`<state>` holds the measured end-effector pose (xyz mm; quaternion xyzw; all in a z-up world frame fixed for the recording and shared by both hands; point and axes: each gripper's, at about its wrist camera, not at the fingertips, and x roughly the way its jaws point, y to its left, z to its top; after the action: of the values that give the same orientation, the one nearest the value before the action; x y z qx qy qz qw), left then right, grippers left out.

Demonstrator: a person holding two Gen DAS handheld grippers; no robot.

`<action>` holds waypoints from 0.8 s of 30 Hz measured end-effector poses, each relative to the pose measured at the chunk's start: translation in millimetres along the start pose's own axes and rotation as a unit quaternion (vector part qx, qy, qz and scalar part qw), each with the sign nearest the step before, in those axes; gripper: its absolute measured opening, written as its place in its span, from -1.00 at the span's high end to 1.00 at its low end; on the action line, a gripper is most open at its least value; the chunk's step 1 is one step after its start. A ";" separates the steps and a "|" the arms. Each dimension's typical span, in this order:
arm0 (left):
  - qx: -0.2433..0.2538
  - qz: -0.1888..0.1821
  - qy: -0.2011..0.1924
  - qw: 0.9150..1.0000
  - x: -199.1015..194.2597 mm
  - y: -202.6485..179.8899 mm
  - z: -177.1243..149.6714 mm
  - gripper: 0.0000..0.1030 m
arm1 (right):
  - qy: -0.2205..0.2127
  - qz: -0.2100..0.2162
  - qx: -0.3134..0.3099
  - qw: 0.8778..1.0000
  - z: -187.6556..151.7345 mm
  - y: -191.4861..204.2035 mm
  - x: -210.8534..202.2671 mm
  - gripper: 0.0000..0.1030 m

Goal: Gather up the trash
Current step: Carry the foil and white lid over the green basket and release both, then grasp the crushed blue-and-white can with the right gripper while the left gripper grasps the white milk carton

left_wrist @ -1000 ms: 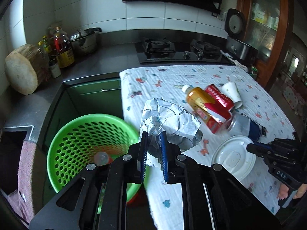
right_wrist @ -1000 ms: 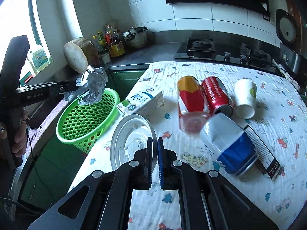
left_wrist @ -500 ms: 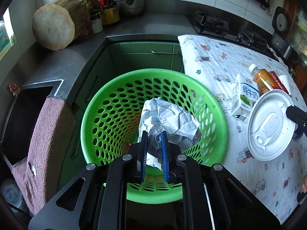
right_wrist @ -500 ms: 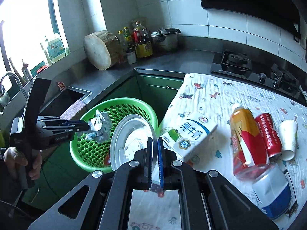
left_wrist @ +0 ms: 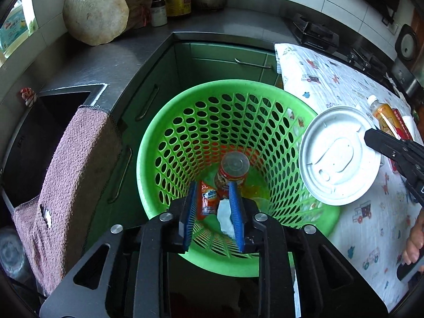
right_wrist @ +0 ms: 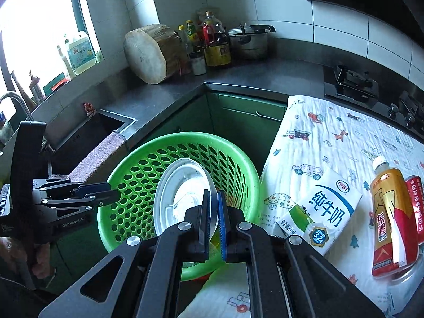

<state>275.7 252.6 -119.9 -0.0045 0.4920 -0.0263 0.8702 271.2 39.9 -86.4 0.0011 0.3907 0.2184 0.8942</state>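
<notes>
My left gripper [left_wrist: 212, 188] hangs over the green perforated basket [left_wrist: 225, 86], pointing down into it. Its jaws are opening and the pads press on nothing. A pale crumpled scrap [left_wrist: 225, 217] shows between the fingers, down in the basket, beside a red wrapper [left_wrist: 208, 201] and a red-labelled jar [left_wrist: 234, 169]. My right gripper [right_wrist: 213, 194] is shut on the rim of a white plastic lid [right_wrist: 180, 198], held on edge above the basket's [right_wrist: 185, 136] right side. From the left wrist, the lid [left_wrist: 336, 156] covers the basket's right rim.
A milk carton [right_wrist: 323, 212], an orange drink bottle [right_wrist: 389, 217] and a red can [right_wrist: 416, 206] lie on the patterned cloth [right_wrist: 344, 137]. A sink [left_wrist: 39, 132] with a pink towel [left_wrist: 76, 175] is left of the basket. A wooden block [right_wrist: 148, 53], bottles and a pot stand behind.
The left jaws have parted and the crumpled foil ball has left them. The right gripper carried the lid leftward from the table to above the basket's rim.
</notes>
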 end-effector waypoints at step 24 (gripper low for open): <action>0.076 -0.062 -0.040 0.994 -30.7 -111.1 20.0 -0.23 | -0.024 -0.105 0.031 0.994 -74.2 -100.7 -121.9 -0.34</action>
<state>272.5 142.9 -79.6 0.0306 0.4521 -0.1171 0.8837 185.6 -111.4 -70.2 -0.0070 0.3736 0.1112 0.9209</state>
